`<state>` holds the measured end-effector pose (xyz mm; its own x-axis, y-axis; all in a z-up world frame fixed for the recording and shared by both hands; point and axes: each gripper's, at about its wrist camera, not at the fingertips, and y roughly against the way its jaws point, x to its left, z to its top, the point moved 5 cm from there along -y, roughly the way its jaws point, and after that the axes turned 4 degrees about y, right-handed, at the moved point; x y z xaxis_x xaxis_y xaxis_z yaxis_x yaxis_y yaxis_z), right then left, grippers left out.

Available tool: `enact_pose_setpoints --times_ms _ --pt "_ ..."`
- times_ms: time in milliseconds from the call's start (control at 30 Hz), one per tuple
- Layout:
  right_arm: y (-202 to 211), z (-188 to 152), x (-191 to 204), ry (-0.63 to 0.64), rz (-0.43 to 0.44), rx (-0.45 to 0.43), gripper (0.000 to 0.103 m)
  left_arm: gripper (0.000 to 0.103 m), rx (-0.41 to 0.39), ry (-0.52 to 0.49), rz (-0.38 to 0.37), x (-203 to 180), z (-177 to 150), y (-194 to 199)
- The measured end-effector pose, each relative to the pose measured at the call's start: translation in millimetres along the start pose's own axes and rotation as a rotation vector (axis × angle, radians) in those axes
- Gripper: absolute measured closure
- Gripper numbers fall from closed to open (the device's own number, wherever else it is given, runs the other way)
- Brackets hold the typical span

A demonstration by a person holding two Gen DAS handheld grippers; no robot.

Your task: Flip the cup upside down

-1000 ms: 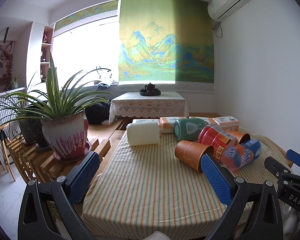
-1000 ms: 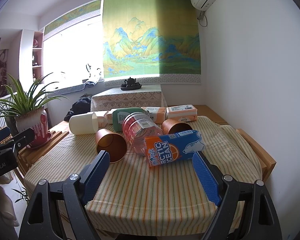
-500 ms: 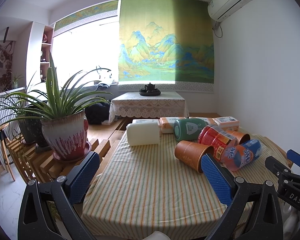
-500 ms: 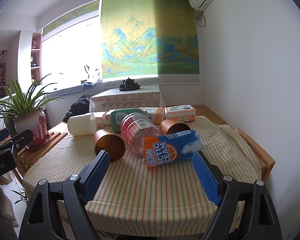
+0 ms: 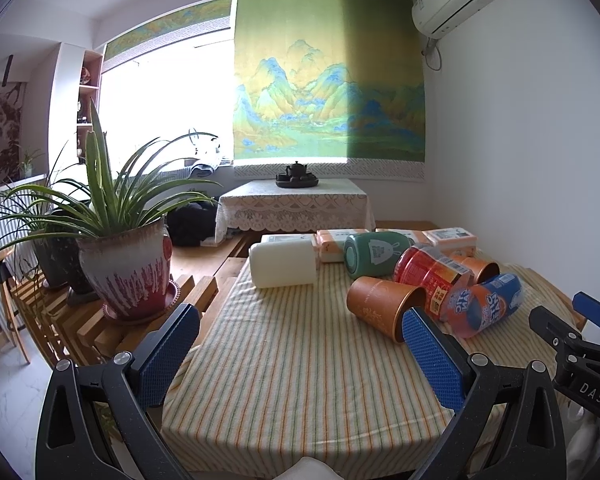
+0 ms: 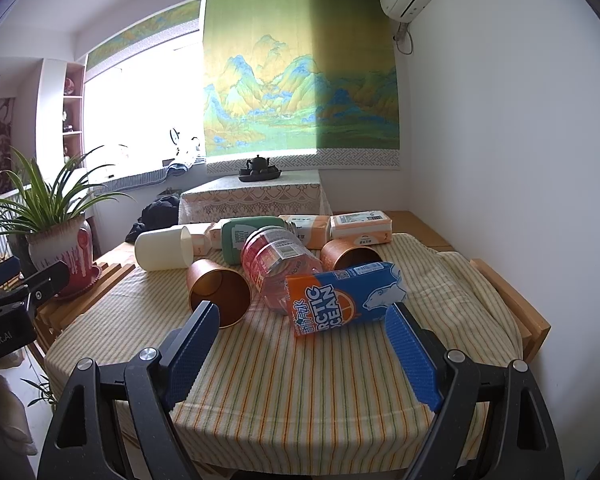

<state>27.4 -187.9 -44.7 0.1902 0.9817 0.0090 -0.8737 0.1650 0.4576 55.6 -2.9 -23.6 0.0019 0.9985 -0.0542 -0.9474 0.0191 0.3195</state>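
Both grippers hover at the near edge of the table [image 5: 300, 400], over the striped cloth. Left gripper [image 5: 296, 356]: jaws wide apart, nothing between the pads. Right gripper [image 6: 304, 352]: same, spread wide, holding nothing.

Clutter is bunched toward the far right corner of the table:
- Brown paper cup [image 6: 218, 290] on its side, mouth toward the near edge, closest of the lot to the grippers. In the left wrist view its rim sits just behind the left gripper's right pad; contact can't be judged from there.
- Second brown cup [image 6: 350, 256] also on its side, farther back, partly hidden behind the orange-and-blue Arctic Ocean carton [image 6: 346, 298].
- Clear bottle with red label [image 6: 278, 266] lying between the two brown cups, touching the carton.
- Green cup [image 5: 374, 254] on its side behind the bottle.
- White cup [image 5: 283, 265] on its side near the far left corner, apart from the brown ones.
- Tissue packs [image 6: 361, 227] along the far edge.

Potted plant [image 5: 126, 264] stands on a wooden slat rack off the table's left edge. Low table with a teapot [image 5: 297, 170] behind, under the landscape blind.
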Motion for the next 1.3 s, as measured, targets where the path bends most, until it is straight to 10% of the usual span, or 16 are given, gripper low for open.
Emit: enact_pose_setpoints --times_ms 800,1300 --pt "-15 -2 0 0.0 0.021 0.028 0.016 0.0 0.115 -0.044 -0.013 34 27 -73" --pt "-36 -9 -12 -0.016 0.017 0.059 0.016 0.0 0.511 0.134 -0.039 76 66 -231"
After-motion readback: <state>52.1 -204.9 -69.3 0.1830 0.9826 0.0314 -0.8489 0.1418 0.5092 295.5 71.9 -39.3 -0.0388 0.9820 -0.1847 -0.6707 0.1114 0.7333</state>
